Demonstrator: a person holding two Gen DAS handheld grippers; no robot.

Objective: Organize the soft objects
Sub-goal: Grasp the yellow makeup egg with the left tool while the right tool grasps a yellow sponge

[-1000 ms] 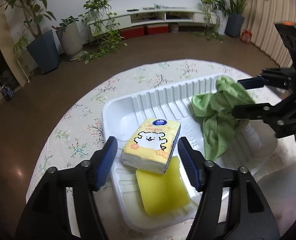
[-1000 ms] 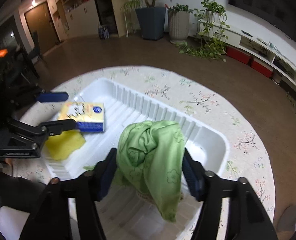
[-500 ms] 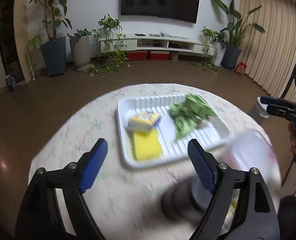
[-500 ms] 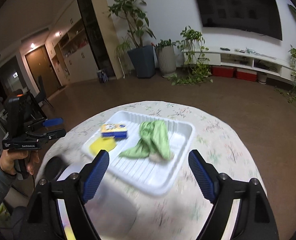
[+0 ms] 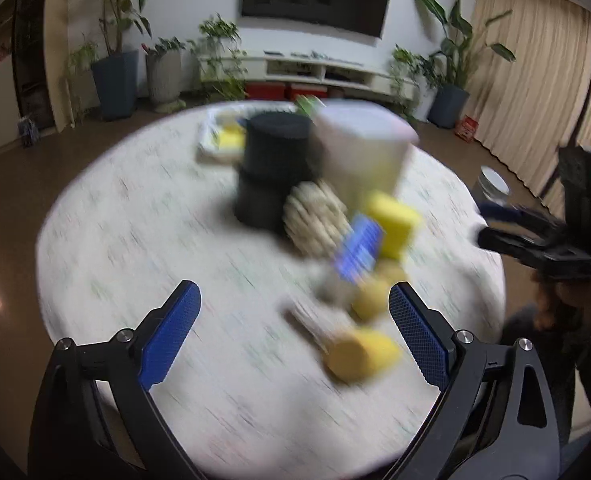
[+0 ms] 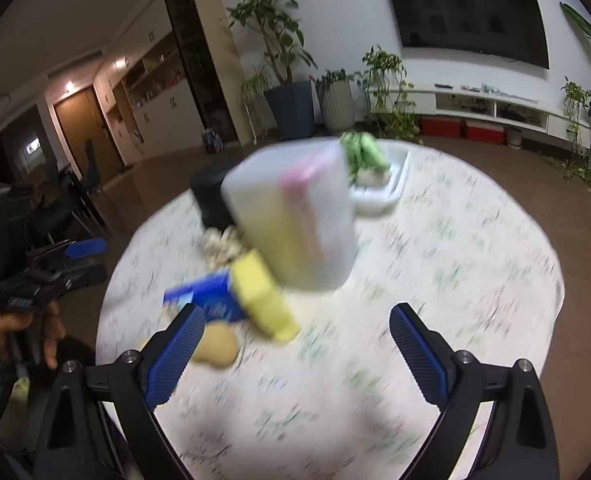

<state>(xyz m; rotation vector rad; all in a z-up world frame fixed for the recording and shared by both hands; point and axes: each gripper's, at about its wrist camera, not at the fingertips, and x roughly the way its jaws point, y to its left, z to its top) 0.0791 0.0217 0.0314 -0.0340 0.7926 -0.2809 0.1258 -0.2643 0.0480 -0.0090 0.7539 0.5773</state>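
Far across the round table (image 6: pixel 455 264), a green cloth (image 6: pixel 361 152) is seen lying in a white tray (image 6: pixel 391 190), with a yellow sponge (image 5: pixel 231 138) at the tray's other end. Nearer, a loose cluster is blurred by motion: a translucent tub (image 6: pixel 295 216), a black cylinder (image 5: pixel 273 168) beside it, a cream knitted ball (image 5: pixel 315 220), a second yellow sponge (image 5: pixel 393 224), a blue packet (image 5: pixel 357 254) and yellowish round pieces (image 5: pixel 359 354). The left gripper (image 5: pixel 293 336) is held wide apart and empty above the tablecloth. The right gripper (image 6: pixel 295 356) is likewise spread wide, with nothing between its blue pads (image 6: pixel 415 354).
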